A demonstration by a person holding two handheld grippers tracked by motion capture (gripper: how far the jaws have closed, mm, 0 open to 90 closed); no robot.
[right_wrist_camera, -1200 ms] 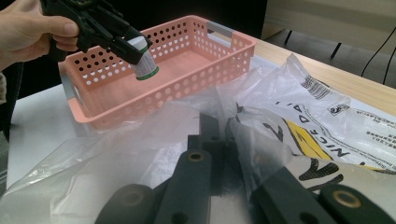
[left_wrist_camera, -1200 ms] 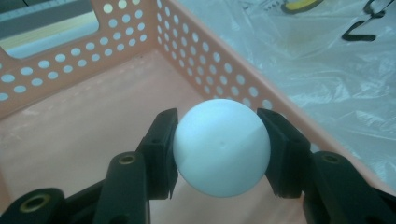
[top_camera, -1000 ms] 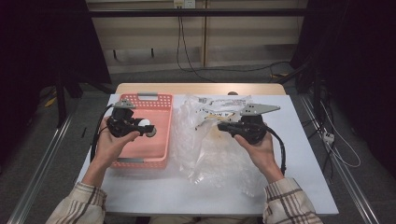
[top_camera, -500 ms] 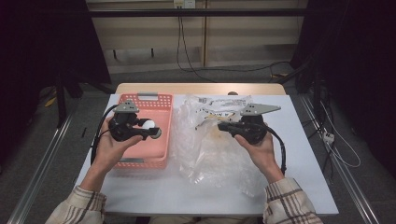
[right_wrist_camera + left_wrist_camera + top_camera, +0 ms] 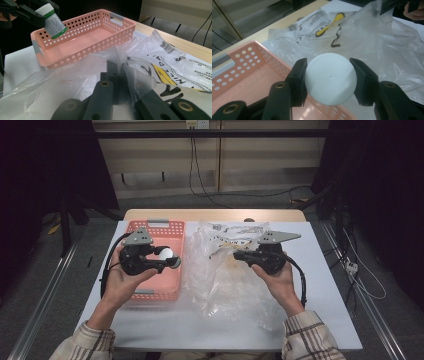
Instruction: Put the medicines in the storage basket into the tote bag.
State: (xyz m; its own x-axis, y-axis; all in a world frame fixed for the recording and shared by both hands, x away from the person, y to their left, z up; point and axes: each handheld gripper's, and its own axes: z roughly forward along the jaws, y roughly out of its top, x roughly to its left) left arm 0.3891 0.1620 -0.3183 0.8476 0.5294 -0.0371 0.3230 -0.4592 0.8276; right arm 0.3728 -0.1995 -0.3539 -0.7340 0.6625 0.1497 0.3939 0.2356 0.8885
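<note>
A small bottle point(image 5: 330, 78) with a white cap and a green-edged label point(image 5: 53, 22) is held over the pink perforated basket point(image 5: 160, 292). My left gripper point(image 5: 167, 257) is shut on it, one jaw on each side of the cap. In the left gripper view the basket's floor point(image 5: 244, 75) lies bare below the bottle. My right gripper point(image 5: 237, 255) is shut on a fold of the clear plastic bag point(image 5: 225, 290), whose film wraps over its jaws point(image 5: 117, 72). The bag point(image 5: 175, 62) carries black and yellow print.
The basket stands at the left of the white table top point(image 5: 330, 285), and the crumpled bag spreads across the middle. A wooden strip point(image 5: 215, 215) runs along the table's far edge. Cables point(image 5: 360, 275) lie on the floor to the right.
My left gripper has shifted a little to the right above the basket, carrying the bottle. The right gripper and the bag have stayed put.
</note>
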